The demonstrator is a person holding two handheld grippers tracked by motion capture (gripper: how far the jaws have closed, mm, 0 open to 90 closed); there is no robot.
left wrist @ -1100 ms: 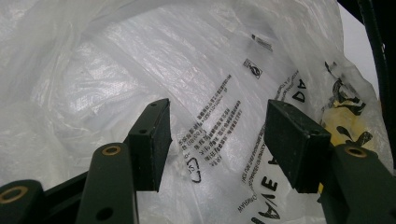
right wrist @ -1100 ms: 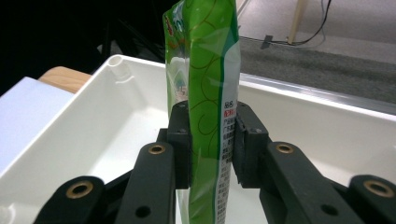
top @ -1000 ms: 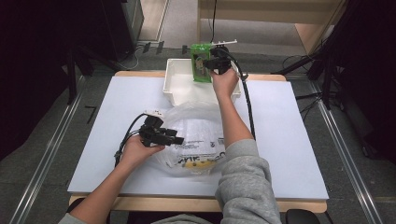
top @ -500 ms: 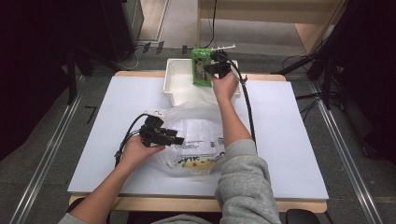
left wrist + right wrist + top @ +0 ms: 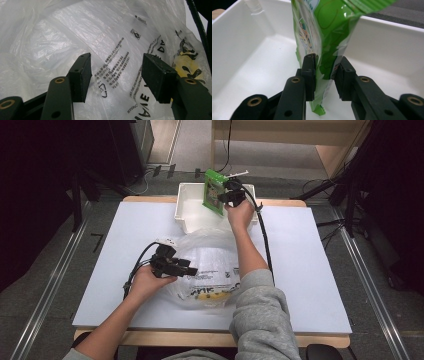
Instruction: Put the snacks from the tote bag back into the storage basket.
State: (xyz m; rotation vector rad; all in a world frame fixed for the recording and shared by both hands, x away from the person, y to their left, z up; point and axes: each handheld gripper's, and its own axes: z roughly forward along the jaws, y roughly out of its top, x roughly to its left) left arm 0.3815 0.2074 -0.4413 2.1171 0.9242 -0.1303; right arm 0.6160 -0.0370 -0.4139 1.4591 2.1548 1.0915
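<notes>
A green snack packet [image 5: 214,191] [image 5: 327,30] hangs upright over the white bin [image 5: 189,212] [image 5: 387,50] at the table's far edge. My right gripper [image 5: 225,197] [image 5: 325,67] is shut on the packet's lower part, with the packet's bottom corner just above the bin floor. A crumpled clear plastic bag [image 5: 215,260] [image 5: 50,37] with black and yellow print lies in the middle of the table. My left gripper [image 5: 191,270] [image 5: 115,75] rests at the bag's left side, its jaws wide apart against the film and open.
The white tabletop [image 5: 310,270] has bare room left and right of the bag. The right gripper's black cable [image 5: 265,240] runs along the right forearm. Dark floor and stands surround the table; a wooden shelf stands behind the bin.
My right gripper has sunk a little with the green packet toward the bin. The left gripper and the bag have stayed still.
</notes>
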